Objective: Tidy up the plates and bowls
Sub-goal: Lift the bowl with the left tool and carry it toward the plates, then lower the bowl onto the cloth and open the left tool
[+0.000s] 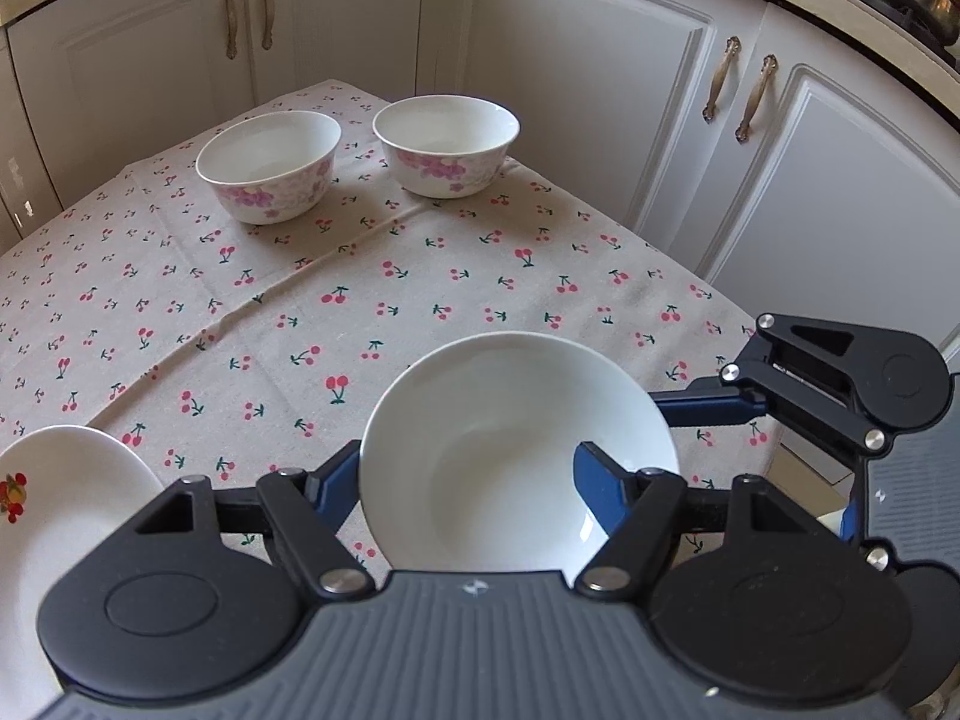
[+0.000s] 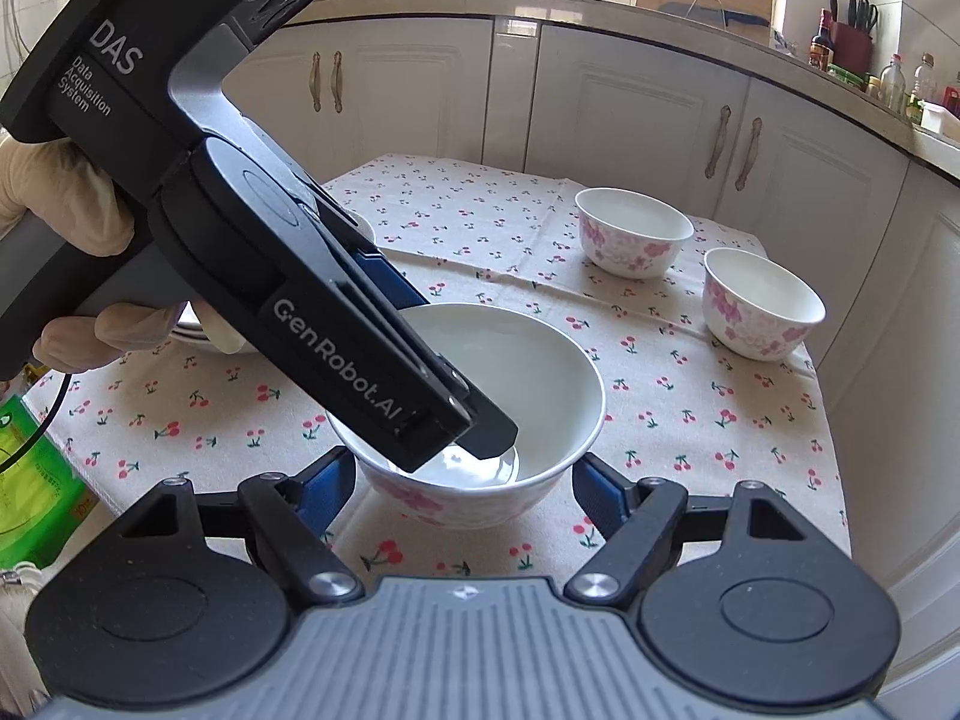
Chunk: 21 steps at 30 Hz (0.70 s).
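A white bowl with pink flowers (image 2: 540,396) sits between the blue fingers of my right gripper (image 2: 465,471), whose pads press on its two sides. My left gripper (image 1: 465,462) comes in from the other side and stands open across the same bowl (image 1: 516,420). One of its fingers (image 2: 483,429) reaches inside the bowl and the other stays outside the rim. Whether the bowl rests on the cloth I cannot tell. Two more flowered bowls (image 1: 270,165) (image 1: 447,144) stand upright at the table's far end. A white plate with a fruit print (image 1: 66,498) lies beside the left gripper.
A cherry-print cloth (image 2: 690,420) covers the small table, and white cabinet doors (image 1: 600,90) close it in behind and at the side. A gloved hand (image 2: 36,192) holds the left gripper's handle. A green bag (image 2: 30,480) lies off the table's left edge.
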Motion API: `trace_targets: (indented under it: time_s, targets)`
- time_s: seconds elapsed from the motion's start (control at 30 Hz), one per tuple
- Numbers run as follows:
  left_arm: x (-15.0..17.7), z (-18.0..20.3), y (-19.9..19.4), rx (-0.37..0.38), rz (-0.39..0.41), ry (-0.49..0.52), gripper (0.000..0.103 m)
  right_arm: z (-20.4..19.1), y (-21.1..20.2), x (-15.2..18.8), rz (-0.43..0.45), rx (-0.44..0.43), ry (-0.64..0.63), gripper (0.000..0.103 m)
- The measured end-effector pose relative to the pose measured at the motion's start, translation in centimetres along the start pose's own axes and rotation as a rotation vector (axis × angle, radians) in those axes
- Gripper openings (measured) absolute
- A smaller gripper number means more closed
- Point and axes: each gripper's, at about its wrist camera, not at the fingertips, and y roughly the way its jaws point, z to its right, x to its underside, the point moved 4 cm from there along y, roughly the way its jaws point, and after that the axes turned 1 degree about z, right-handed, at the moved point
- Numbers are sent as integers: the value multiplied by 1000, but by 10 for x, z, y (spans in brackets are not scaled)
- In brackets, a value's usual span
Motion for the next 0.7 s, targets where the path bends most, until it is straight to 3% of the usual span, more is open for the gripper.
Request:
trace_targets:
  time_s: [0.7]
  targets:
    - [9, 12, 6, 29, 7, 8, 73, 3, -2, 16, -48, 1, 12, 83]
